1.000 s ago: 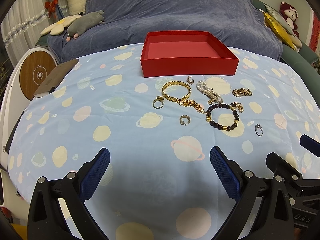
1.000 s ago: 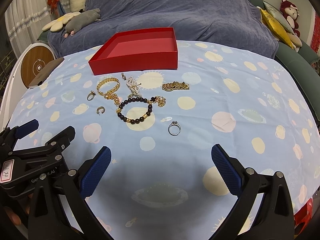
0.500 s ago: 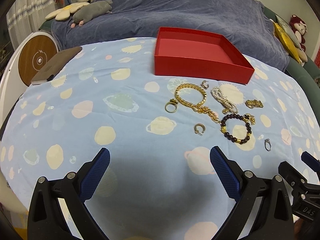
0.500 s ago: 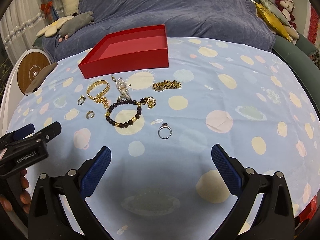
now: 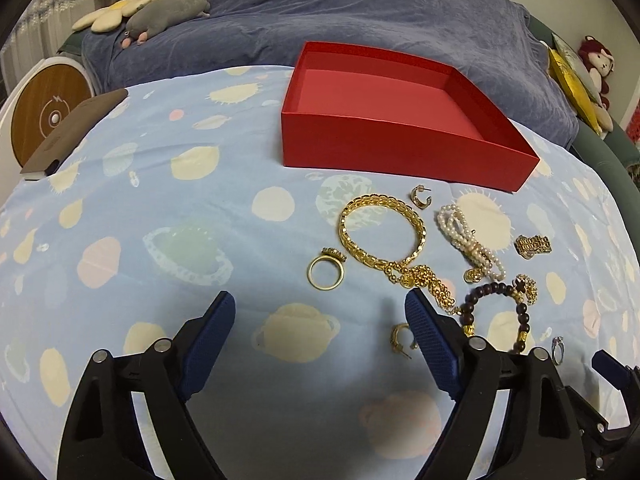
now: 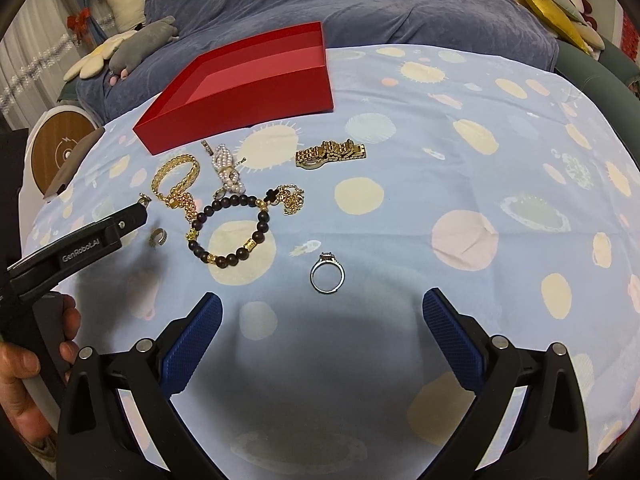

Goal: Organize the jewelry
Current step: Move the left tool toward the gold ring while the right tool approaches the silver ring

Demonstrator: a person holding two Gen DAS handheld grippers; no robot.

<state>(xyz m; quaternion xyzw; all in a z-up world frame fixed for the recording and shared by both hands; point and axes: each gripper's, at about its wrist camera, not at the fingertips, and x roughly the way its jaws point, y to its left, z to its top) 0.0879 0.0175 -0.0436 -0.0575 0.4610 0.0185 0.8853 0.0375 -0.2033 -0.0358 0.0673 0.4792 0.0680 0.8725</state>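
An empty red box [image 5: 392, 120] [image 6: 248, 88] stands on the planet-print cloth. In front of it lie a gold ring [image 5: 325, 272], a gold chain bracelet [image 5: 380, 236] [image 6: 176, 180], a pearl bracelet [image 5: 472, 242] [image 6: 228, 168], a dark bead bracelet [image 5: 496, 316] [image 6: 228, 230], small earrings [image 5: 422, 197] [image 5: 402, 338], a gold watch band [image 6: 330, 153] and a silver ring [image 6: 327, 273]. My left gripper [image 5: 320, 320] is open, just short of the gold ring. My right gripper [image 6: 320, 316] is open, just short of the silver ring.
The table's cloth [image 5: 160, 200] hangs over rounded edges. A brown case [image 5: 72, 132] lies at the left edge beside a round wooden-faced device [image 5: 44, 116]. A blue-covered sofa [image 6: 360, 4] with plush toys stands behind the table.
Both grippers have moved forward and lower toward the jewelry. The left one now nears the gold ring, the right one the silver ring. Both stay open.
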